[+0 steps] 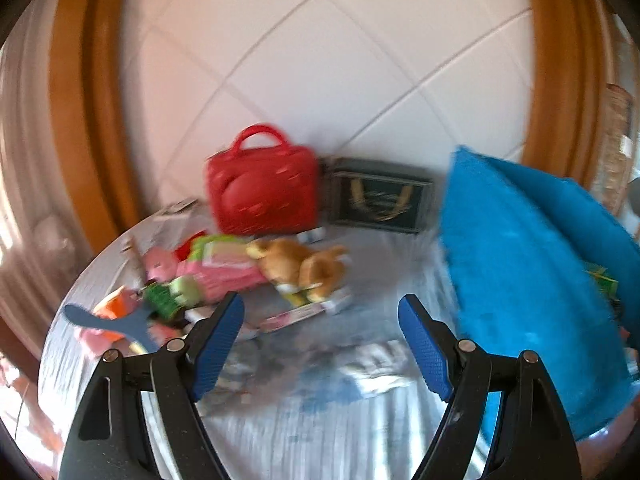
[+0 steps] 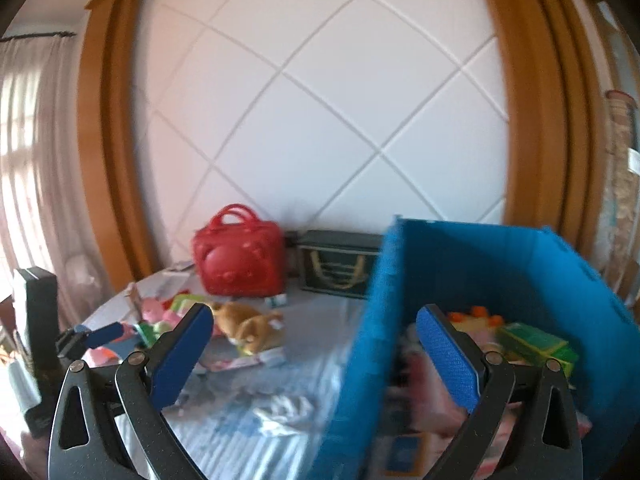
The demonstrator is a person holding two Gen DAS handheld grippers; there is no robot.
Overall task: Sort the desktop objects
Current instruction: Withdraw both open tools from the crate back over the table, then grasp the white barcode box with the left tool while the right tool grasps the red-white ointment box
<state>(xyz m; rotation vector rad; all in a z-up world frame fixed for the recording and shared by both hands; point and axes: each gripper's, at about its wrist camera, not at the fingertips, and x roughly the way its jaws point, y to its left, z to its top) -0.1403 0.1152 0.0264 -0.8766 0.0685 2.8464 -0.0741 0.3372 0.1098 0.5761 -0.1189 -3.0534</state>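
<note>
A blue fabric bin (image 2: 500, 264) stands on the right of the table and holds a green box (image 2: 536, 344), an orange toy (image 2: 476, 318) and pink items. My right gripper (image 2: 316, 314) is open; its right finger is inside the bin, its left finger is outside, and the bin's near wall runs between them untouched. My left gripper (image 1: 322, 300) is open over bare cloth with nothing between its fingers. In front of it lie a tan plush dog (image 1: 300, 268) and a pile of pink and green toys (image 1: 200, 276). The bin (image 1: 520, 280) is to its right.
A red handbag (image 1: 264, 192) and a dark tin box (image 1: 380, 200) stand at the back against a white quilted panel in a wooden frame. A flat blue piece (image 1: 112, 322) lies at the table's left edge. The striped cloth (image 1: 320, 432) covers the table. Curtains hang at the left.
</note>
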